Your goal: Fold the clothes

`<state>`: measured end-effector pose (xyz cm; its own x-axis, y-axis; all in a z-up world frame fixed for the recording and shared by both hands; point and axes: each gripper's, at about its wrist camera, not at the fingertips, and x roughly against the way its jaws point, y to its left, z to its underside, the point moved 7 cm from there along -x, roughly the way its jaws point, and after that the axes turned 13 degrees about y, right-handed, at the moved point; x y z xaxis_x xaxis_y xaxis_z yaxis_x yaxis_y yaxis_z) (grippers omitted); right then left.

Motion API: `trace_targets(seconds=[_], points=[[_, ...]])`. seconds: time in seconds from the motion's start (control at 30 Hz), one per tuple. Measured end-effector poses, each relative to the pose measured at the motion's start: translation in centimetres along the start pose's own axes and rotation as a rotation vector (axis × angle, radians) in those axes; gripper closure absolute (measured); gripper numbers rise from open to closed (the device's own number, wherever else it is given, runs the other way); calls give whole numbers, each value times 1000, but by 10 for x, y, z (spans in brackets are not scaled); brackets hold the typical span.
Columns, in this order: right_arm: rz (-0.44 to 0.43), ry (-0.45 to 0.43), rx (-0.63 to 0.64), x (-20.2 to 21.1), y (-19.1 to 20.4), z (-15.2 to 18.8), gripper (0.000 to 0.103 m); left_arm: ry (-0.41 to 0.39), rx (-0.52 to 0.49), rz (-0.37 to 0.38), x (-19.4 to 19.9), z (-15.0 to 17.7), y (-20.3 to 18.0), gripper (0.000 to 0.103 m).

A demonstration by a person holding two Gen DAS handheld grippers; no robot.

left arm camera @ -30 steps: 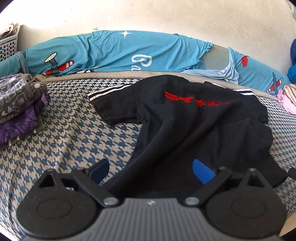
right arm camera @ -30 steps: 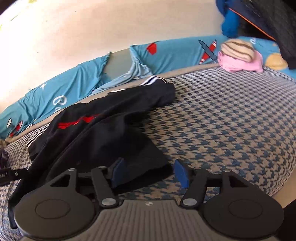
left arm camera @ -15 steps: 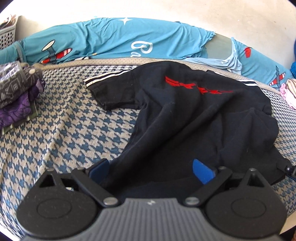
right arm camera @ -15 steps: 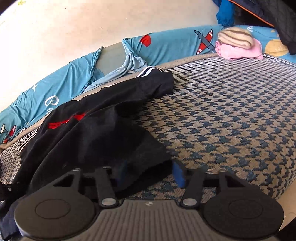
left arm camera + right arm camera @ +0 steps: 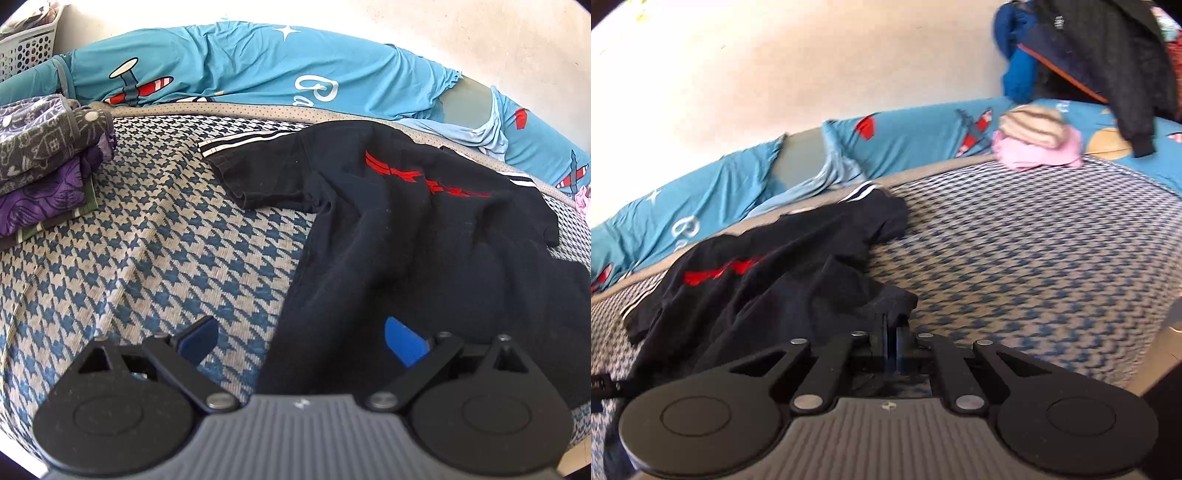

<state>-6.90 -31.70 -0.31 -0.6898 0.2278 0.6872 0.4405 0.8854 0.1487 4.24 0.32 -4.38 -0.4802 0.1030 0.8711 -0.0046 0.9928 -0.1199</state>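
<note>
Black T-shirt [image 5: 424, 240], red chest print, white-striped sleeves, rumpled.

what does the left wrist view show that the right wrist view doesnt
Only the left wrist view shows the folded purple and grey stack, the white basket and the left gripper, jaws open over the shirt's hem. Only the right wrist view shows the pink and beige pile, the hanging dark jacket and the right gripper, jaws shut on a shirt corner. Both show the black t-shirt, the houndstooth bed cover and the blue airplane bedding.
</note>
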Motion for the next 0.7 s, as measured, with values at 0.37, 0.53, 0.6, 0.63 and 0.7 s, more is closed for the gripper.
trace_targets(seconds=[0.37, 0.53, 0.6, 0.63, 0.7], points=[[188, 15, -37, 13, -41, 10, 93, 5, -6, -26, 3, 8, 7, 6], [112, 71, -113, 13, -58, 11, 92, -7, -20, -11, 10, 13, 4, 6], [96, 81, -97, 14, -58, 12, 92, -15, -33, -3, 13, 16, 2, 6], [84, 90, -93, 14, -58, 14, 92, -20, -40, 4, 14, 17, 1, 6], [58, 112, -91, 14, -59, 18, 92, -20, -46, 11, 14, 21, -2, 5]])
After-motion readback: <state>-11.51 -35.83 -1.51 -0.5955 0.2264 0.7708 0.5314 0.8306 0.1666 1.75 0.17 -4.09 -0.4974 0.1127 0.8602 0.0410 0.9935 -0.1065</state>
